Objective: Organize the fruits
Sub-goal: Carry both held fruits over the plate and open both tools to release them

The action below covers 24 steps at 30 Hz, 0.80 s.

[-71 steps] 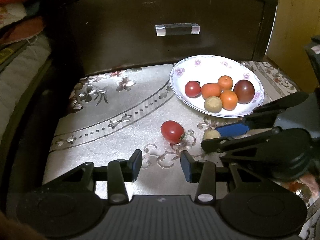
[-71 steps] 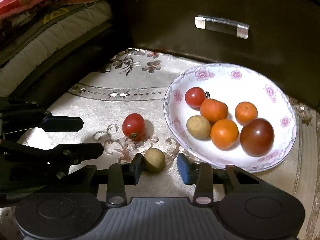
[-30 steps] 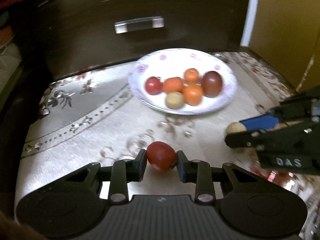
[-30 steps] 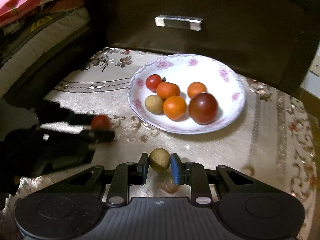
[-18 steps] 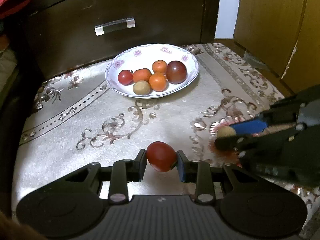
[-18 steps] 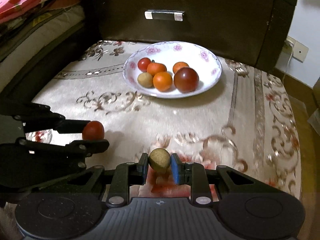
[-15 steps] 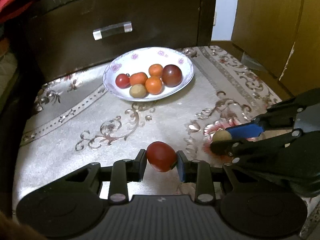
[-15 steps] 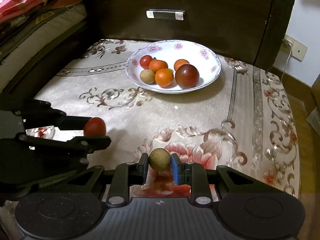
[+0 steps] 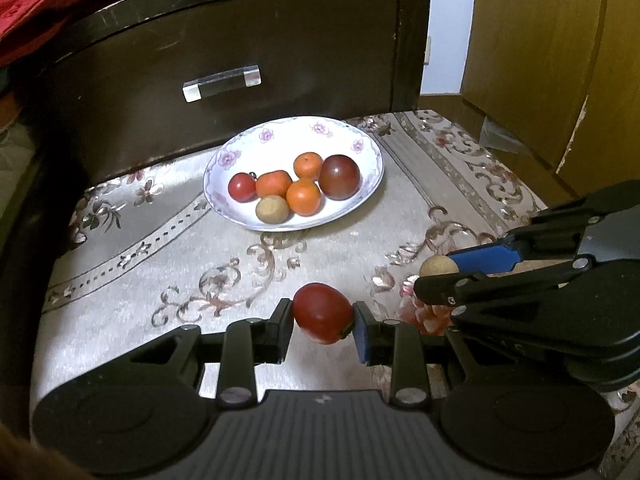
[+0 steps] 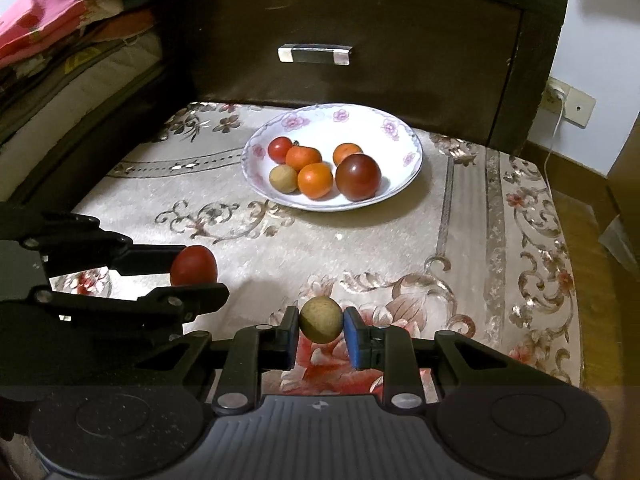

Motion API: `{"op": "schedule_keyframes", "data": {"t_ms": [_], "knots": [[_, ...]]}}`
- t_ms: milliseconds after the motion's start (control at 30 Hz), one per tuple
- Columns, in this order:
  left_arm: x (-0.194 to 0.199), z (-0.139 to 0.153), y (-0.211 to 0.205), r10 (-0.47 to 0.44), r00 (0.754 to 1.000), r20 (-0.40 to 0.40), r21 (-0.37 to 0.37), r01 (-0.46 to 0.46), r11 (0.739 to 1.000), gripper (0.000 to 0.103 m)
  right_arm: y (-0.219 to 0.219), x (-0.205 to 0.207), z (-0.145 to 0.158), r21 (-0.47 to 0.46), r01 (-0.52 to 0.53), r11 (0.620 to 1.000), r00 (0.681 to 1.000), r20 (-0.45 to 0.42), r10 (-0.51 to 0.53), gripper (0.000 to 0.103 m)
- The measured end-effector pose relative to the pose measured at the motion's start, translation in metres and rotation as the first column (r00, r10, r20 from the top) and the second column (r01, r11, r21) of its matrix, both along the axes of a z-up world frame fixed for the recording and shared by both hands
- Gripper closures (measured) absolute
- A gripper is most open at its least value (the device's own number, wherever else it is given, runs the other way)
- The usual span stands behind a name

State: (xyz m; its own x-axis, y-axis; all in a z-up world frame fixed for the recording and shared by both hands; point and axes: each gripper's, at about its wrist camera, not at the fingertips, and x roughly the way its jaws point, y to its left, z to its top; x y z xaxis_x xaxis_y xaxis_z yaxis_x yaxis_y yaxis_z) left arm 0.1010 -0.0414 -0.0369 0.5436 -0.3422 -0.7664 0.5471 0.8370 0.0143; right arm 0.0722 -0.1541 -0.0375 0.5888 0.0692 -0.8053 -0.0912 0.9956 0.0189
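Observation:
My left gripper point(image 9: 323, 316) is shut on a red tomato point(image 9: 322, 313), held above the patterned cloth. The same tomato point(image 10: 194, 265) shows at the left of the right wrist view. My right gripper point(image 10: 321, 326) is shut on a small round tan fruit point(image 10: 321, 319), which also appears as the tan fruit point(image 9: 438, 267) at the right of the left wrist view. Both grippers hang side by side in front of a white flowered plate point(image 9: 352, 136), point(image 10: 394, 130). The plate holds several fruits: a small red tomato, orange ones, a tan one and a dark red one.
A dark wooden drawer front point(image 9: 240, 40) with a clear handle point(image 9: 221, 83) stands right behind the plate. Folded bedding point(image 10: 60, 40) lies at the left. A wooden cabinet point(image 9: 560, 60) is at the right, a wall socket point(image 10: 568, 102) beyond the drawer.
Both grippers closed on their fruits, lifted them off the cloth and drew back from the plate. In the last half second they have barely moved.

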Motion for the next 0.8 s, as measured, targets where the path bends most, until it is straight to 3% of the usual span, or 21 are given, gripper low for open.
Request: {"op": "schedule_keyframes", "data": {"t_ms": [367, 800], "knots": [[0.040, 0.009, -0.007, 0.025, 0.999, 0.045, -0.015, -0.025, 1.000, 0.066, -0.008, 0.032, 0.006, -0.003, 0.016, 1.000, 0.999, 0.033, -0.016, 0.081], [0.105, 0.009, -0.024, 0.062, 0.992, 0.109, -0.017, -0.060, 0.998, 0.066, -0.023, 0.101, 0.009, 0.003, 0.019, 1.000, 0.994, 0.104, -0.019, 0.081]]}}
